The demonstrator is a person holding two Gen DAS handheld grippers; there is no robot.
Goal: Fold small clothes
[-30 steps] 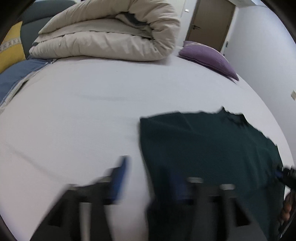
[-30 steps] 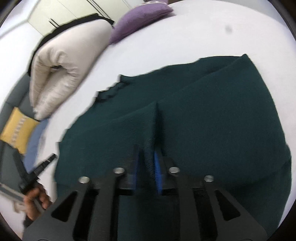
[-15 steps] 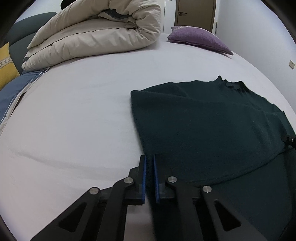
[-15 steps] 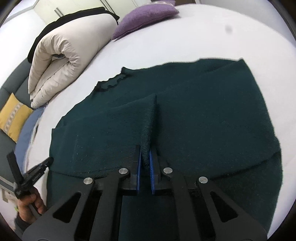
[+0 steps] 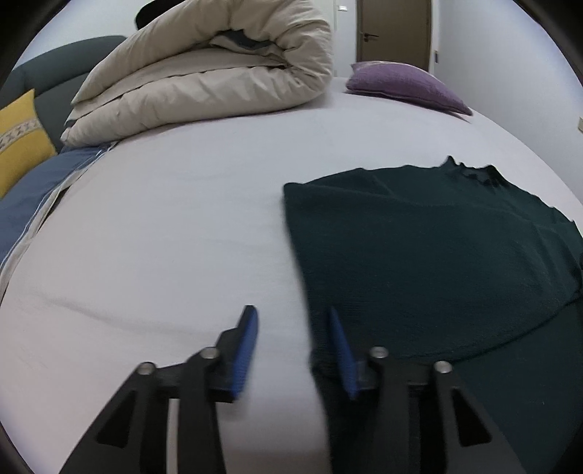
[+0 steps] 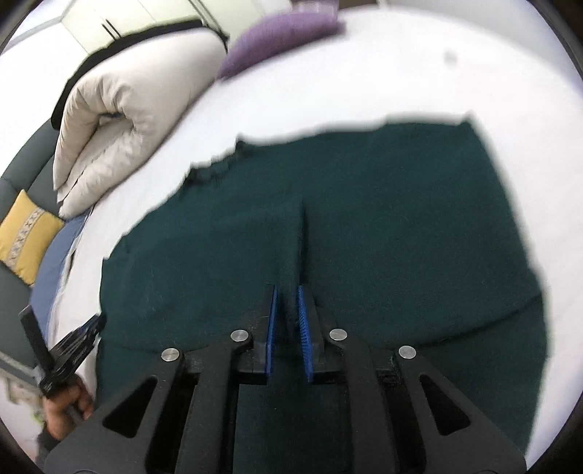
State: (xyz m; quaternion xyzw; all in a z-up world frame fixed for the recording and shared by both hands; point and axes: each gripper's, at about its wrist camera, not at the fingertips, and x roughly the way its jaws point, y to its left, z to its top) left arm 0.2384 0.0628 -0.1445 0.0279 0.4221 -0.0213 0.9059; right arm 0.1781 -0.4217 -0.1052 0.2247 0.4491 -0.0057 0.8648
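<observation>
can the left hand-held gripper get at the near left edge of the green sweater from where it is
Probably yes. The left hand-held gripper is right at the dark green sweater, its jaws opening with the sweater's edge between them, and only bare white sheet lies around that edge. Nothing blocks the way.

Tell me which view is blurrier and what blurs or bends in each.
Right wrist view is blurrier: the sweater's far edge and the purple pillow smear with motion. Left wrist view: the duvet and door stay fairly crisp, only the left gripper fingers look soft. Both views bow the bed into a dome and darken at the corners.
</observation>
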